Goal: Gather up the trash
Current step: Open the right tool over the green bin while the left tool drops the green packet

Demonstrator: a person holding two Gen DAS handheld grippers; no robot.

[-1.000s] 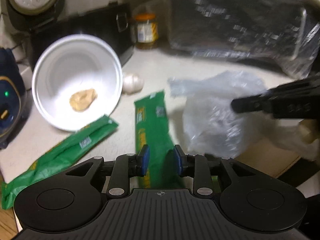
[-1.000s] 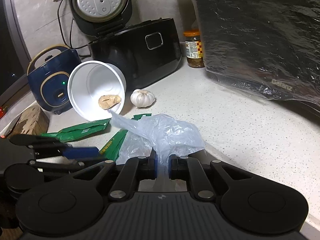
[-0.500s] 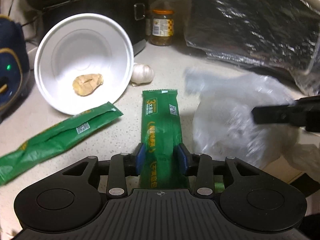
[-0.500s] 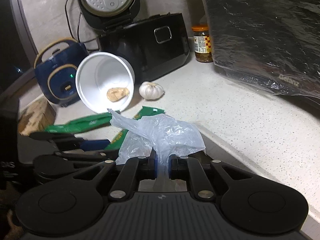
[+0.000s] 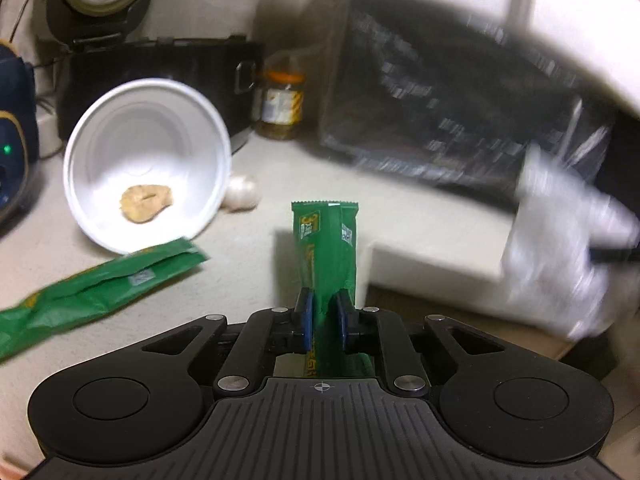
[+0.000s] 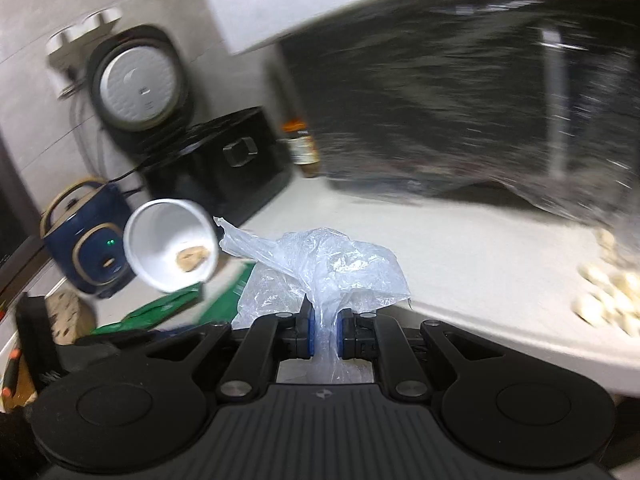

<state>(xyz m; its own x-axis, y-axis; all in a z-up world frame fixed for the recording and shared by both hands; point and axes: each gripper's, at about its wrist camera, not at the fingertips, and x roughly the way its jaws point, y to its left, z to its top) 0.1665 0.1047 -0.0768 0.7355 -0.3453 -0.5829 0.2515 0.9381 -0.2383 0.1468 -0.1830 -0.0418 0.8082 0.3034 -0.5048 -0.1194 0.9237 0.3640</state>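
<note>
Left tool (image 5: 323, 314) closing on upright green wrapper (image 5: 326, 248); right tool (image 6: 325, 332), clamping plastic bag (image 6: 320, 268), lies to its right.

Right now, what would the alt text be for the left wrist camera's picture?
The left claw is closing on a green wrapper, raised off the counter. A second green wrapper lies left, beside a tipped white bowl; a clear plastic bag blurs at right.

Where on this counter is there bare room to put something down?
Bare counter runs between the plastic-wrapped black appliance and the front edge, short of the pale pieces at right. The left is crowded: white bowl, garlic bulb and green wrapper.
</note>
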